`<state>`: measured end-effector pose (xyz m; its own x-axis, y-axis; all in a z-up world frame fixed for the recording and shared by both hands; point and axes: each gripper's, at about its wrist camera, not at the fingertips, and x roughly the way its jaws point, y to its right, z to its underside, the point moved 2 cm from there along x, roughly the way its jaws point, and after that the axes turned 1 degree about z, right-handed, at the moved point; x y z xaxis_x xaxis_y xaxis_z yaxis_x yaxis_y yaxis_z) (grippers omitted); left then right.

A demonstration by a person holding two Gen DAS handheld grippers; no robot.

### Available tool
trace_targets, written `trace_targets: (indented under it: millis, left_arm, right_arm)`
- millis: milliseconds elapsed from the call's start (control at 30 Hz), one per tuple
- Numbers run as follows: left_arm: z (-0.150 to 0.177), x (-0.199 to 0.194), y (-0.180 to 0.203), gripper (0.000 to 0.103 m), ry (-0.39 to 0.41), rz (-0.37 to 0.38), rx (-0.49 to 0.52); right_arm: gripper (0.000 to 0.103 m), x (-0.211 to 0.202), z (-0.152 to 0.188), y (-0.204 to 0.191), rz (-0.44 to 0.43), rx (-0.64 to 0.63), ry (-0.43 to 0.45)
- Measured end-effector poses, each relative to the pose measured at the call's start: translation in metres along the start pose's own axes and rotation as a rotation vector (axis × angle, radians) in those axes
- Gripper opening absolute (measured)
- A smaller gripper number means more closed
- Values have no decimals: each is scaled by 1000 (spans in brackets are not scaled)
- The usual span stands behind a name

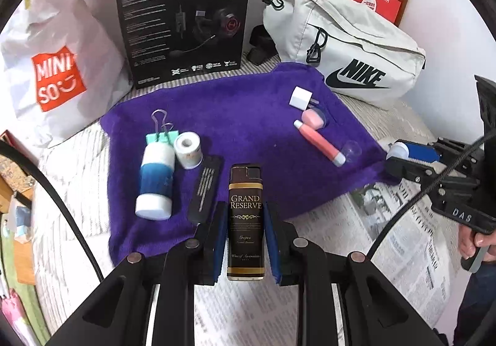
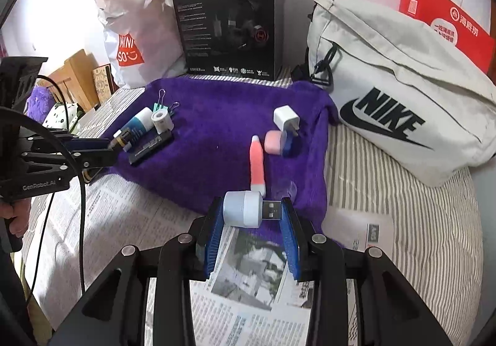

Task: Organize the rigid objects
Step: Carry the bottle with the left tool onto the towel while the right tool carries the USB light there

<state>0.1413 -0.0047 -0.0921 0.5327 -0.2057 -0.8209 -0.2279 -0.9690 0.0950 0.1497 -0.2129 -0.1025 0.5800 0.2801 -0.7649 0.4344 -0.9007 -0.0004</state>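
Purple towel (image 1: 248, 116) is clearly the sorting spot here, spread on a striped bed with newspaper (image 2: 248, 299) laid along its near edge. Both grippers are loaded, so this looks like the carry part of a placing step. The left hand-held gripper (image 1: 245, 240) is clamped narrow on a brown Grand Reserve lighter (image 1: 246, 222), pads on both long sides, held over the near edge of the towel. The right hand-held gripper (image 2: 252, 234) has a small white USB light (image 2: 245, 209) pinched endwise, dome against one pad and the metal plug at the other, hanging over the towel's near edge too. Already on the towel: a left cluster with a blue-and-white tube (image 1: 156, 181), a tape roll (image 1: 188, 149), a green binder clip (image 1: 162, 137) and a black card (image 1: 206, 191); a right cluster with a white charger plug (image 2: 286, 120), a pink cap (image 2: 274, 143) and a pink tube (image 2: 257, 168). Best guess, each item goes down beside its nearer cluster. The next move needs a bare patch of towel picked out, a low set-down so nothing rolls, and the jaws opened without bumping the pink tube, which sits just beyond the USB light
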Motion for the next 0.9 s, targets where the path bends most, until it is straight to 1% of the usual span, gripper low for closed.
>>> trace_targets:
  millis: [233,300,467,600,900]
  left_arm:
    - [-19,24,-4,23,-31,19,10]
    - [-23,31,-6,23,-43,23,11]
    - [-30,51,-13,23,-71,26,3]
    - [-34,65,-17,23,-92,29,3]
    - [-35,85,-16,23,-124,30,11]
  right_arm:
    - [36,11,-10,4,12,-3,-19]
    - [36,15,-13,6,-3,4,-29]
    - [36,26,-17,10,4,8,-46]
    - [36,41,-19,13,1,16,-73]
    - [36,59,-25,10,-10,10,-94]
